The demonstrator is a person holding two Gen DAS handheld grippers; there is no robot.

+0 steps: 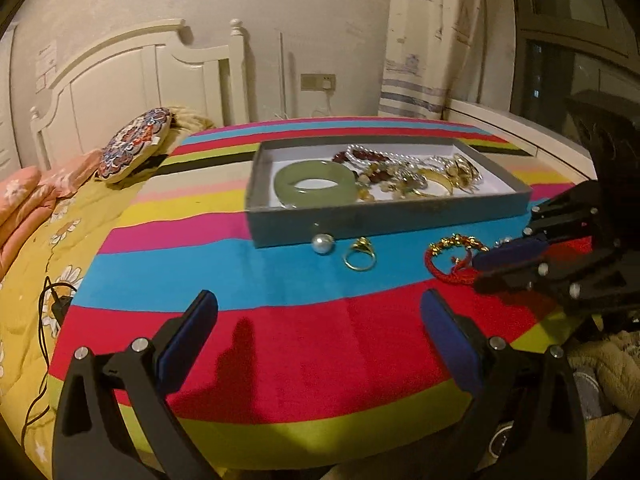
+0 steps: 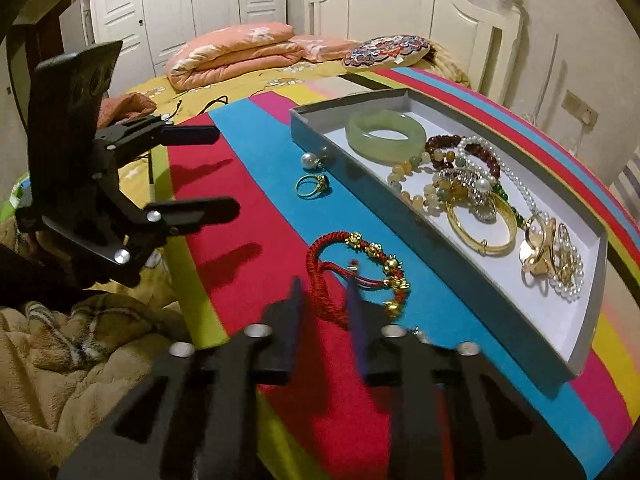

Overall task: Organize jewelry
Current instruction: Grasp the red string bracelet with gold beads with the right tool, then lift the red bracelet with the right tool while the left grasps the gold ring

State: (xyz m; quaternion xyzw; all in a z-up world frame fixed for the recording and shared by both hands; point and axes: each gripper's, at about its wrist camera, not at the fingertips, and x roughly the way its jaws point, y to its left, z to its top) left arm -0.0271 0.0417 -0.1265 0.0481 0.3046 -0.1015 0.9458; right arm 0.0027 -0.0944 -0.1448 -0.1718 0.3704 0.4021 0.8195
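A grey shallow box (image 1: 384, 222) (image 2: 472, 264) on the striped cloth holds a green jade bangle (image 1: 316, 182) (image 2: 386, 134), bead and pearl strands and gold pieces. In front of the box lie a pearl earring (image 1: 323, 243) (image 2: 310, 160), a gold ring (image 1: 359, 255) (image 2: 312, 186) and a red cord bracelet with gold beads (image 1: 454, 258) (image 2: 360, 272). My left gripper (image 1: 320, 340) (image 2: 224, 170) is open and empty over the red stripe. My right gripper (image 2: 324, 304) (image 1: 476, 264) has its fingers a little apart, the tips at the red bracelet's tassel end, not closed on it.
The striped cloth (image 1: 280, 340) covers a raised surface on a bed. A round embroidered cushion (image 1: 134, 148) (image 2: 386, 52) and folded pink quilts (image 2: 236, 54) lie behind. A black cable (image 1: 48, 320) runs on the yellow bedspread at left. A beige blanket (image 2: 80, 344) lies at the near edge.
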